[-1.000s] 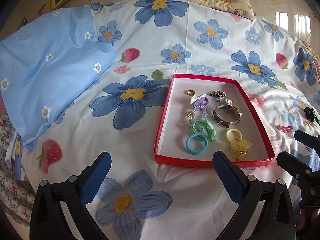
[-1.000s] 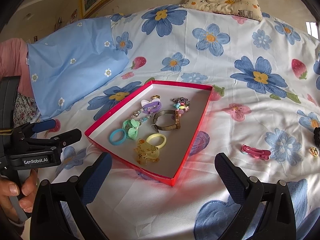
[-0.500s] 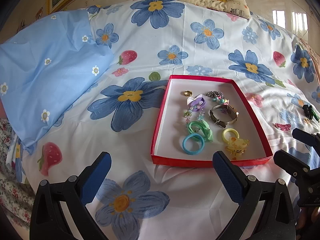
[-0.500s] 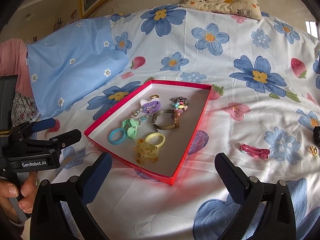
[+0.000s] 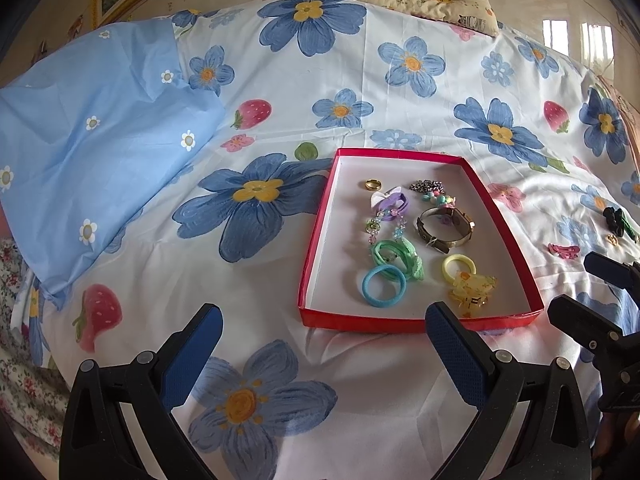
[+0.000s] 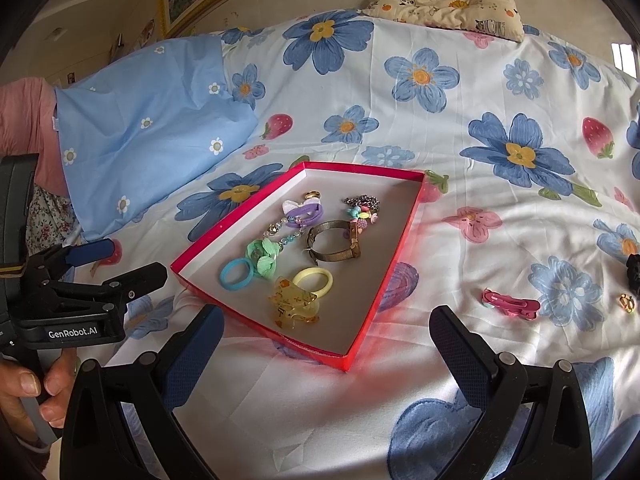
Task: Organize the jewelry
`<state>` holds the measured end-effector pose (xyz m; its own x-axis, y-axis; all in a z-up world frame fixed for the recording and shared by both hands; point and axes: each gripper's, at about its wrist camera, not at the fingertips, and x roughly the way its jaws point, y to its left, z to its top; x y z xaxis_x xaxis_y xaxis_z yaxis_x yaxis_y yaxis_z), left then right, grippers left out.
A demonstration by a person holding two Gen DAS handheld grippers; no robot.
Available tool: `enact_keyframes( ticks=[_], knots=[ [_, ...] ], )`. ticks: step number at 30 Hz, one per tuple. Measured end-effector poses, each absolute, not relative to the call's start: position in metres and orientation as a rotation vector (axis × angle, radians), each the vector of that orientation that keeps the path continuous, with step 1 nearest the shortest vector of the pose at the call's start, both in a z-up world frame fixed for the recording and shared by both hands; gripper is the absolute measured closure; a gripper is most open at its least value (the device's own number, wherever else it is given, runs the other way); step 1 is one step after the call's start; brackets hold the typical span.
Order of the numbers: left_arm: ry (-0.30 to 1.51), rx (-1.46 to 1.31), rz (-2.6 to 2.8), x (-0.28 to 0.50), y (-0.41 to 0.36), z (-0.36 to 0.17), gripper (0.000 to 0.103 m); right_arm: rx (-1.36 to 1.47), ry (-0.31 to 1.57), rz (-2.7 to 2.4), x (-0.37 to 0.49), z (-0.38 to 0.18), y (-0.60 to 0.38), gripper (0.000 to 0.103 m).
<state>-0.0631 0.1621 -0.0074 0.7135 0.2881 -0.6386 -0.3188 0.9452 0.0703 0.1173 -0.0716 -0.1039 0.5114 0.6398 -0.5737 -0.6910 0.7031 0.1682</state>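
Note:
A shallow red box (image 5: 316,236) (image 6: 392,276) lies on the flowered bedsheet and holds several pieces: a blue hair tie (image 5: 383,285), a yellow hair tie with an amber clip (image 6: 298,300), a metal watch band (image 5: 444,228), a gold ring (image 5: 374,185) and beaded bracelets. A pink hair clip (image 6: 511,304), a small gold piece (image 6: 626,303) and a black piece (image 5: 618,222) lie on the sheet right of the box. My left gripper (image 5: 320,344) is open and empty, just short of the box's near edge. My right gripper (image 6: 326,346) is open and empty near the box's near right corner.
A light blue pillowcase (image 5: 92,152) lies at the left. A small patterned pillow (image 6: 444,4) sits at the far edge of the bed by the wall. The other gripper shows in each view, at the right edge (image 5: 600,320) and in a hand at the left (image 6: 76,300).
Both grippers stay open and empty. The left wrist view has shifted slightly, so the box sits a little further left and lower. The right view is almost unchanged.

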Motion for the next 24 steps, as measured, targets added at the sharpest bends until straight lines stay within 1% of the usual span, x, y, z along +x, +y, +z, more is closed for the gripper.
enact_keyframes(
  ticks=[24],
  knots=[
    [0.696, -0.048, 0.334, -0.0639, 0.1608, -0.0061, 0.0, -0.09, 0.65, 0.808, 0.1151, -0.0984, -0.0702, 0.0]
  ],
)
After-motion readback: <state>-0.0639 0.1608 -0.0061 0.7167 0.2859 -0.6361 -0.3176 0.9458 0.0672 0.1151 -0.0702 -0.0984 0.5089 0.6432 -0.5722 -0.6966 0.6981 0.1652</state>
